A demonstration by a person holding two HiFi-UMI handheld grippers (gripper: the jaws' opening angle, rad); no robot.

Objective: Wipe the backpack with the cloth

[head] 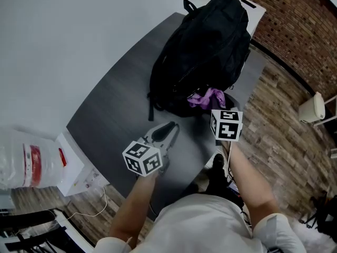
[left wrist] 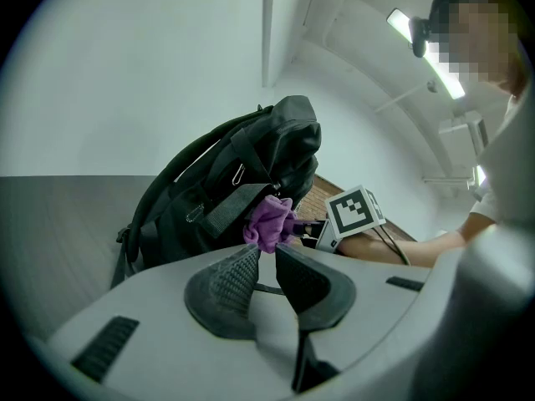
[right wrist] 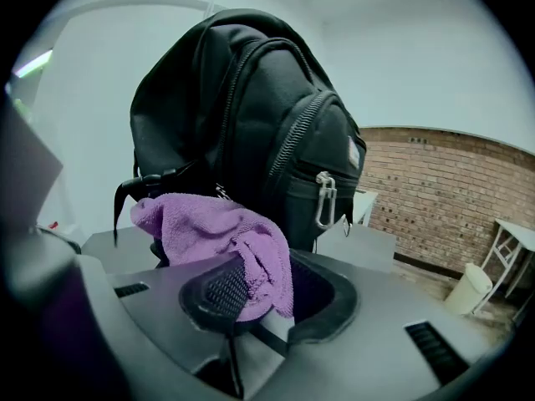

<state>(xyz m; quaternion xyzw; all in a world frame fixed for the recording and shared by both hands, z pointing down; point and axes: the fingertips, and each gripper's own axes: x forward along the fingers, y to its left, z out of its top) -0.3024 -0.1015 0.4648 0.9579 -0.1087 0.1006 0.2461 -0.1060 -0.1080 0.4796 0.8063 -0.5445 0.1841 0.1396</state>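
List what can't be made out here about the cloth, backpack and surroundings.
Whether the cloth touches the backpack: right gripper view, cloth's own folds cover the meeting point; head view, too small.
Backpack's far side: every view, its own bulk hides it.
Clear plastic container: head view, cut off by the left edge.

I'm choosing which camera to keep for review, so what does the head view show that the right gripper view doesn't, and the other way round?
Only the head view: the left gripper, the person's forearms and the wooden floor. Only the right gripper view: the right gripper with its jaws clamped on the purple cloth, and the metal zipper pull on the pocket. Both: the black backpack, the cloth, the grey table and the brick wall.
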